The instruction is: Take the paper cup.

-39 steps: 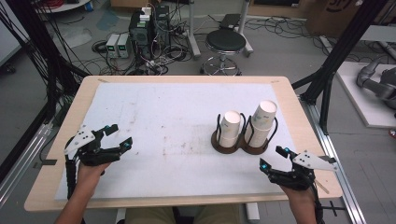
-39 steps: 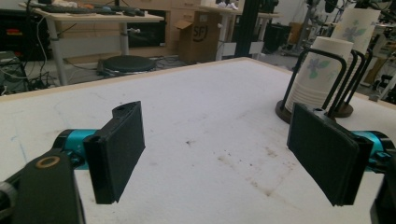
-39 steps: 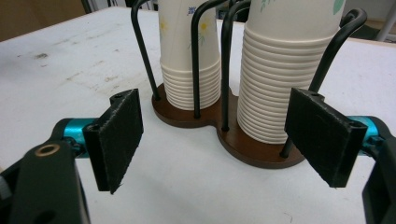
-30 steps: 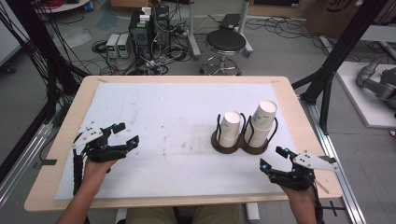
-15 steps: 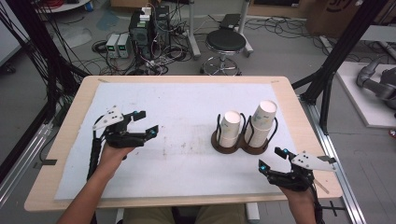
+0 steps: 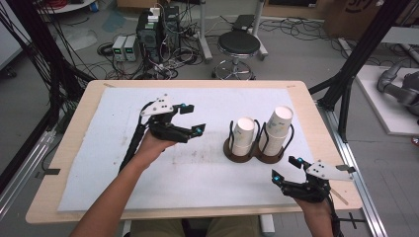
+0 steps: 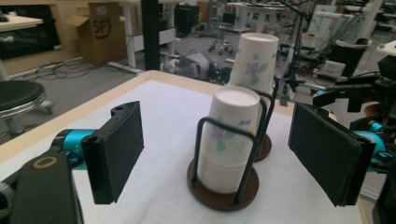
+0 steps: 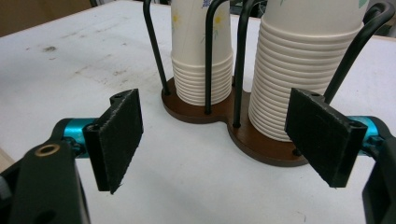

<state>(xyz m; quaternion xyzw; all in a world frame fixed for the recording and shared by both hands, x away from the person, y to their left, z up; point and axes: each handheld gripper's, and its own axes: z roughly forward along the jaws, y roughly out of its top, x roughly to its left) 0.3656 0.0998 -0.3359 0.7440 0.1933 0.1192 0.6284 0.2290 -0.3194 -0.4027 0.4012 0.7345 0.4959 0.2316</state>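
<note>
The dark brown two-ring wooden cup holder with black wire hoops (image 6: 252,150) sits on the right half of the table, on the white sheet, with two stacks of cups standing upright in it.

Going big to small: the light wood table (image 6: 64,153) is covered nearly edge to edge by a white, slightly scuffed paper sheet (image 6: 197,177). Then the holder. The taller stack of white paper cups with flower prints (image 6: 279,126) is in the right ring, and the shorter stack of the same cups (image 6: 243,136) in the left ring, the two just beside each other.

The left gripper (image 6: 190,118) hovers over the middle-left of the sheet, near the holder but apart from it, jaws spread wide with nothing between them, framing the shorter stack in its own view. The right gripper (image 6: 285,169) is by the near right edge, just in front of the holder, jaws also wide apart and empty.
</note>
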